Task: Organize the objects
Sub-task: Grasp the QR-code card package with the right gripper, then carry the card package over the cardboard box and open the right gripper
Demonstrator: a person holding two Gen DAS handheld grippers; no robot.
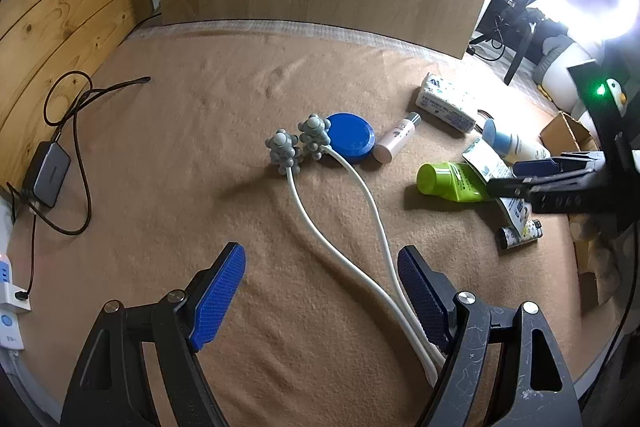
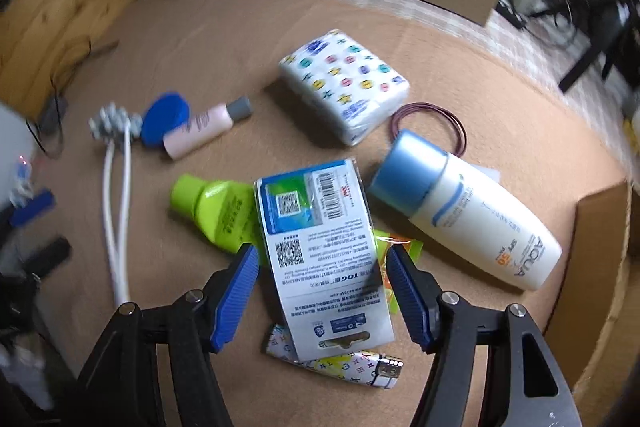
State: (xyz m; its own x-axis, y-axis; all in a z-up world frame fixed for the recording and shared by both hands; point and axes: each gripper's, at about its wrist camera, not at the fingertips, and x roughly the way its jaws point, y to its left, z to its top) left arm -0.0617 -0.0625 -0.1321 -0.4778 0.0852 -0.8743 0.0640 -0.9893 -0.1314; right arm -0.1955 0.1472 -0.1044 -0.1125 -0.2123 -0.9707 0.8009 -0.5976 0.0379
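Below you, a tan blanket [image 2: 240, 39] holds scattered toiletries; your right gripper [image 2: 320, 291] points down with its jaws apart on either side of a printed card packet [image 2: 316, 239], whose pads do not press it; the packet overlaps a lime-green tube [image 2: 216, 207], beside a white sunscreen bottle [image 2: 472, 219]; your left gripper [image 1: 322, 301] stands wide, empty, over the white handles of a knobbed grey massager [image 1: 298, 145].

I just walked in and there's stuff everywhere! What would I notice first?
Probably the bright green bottle lying in the middle of the brown cloth, half under a white barcode packet that sits between the right gripper's open fingers. Beside it lies a big white sunscreen bottle, and further left a white massager with knobbly grey heads.
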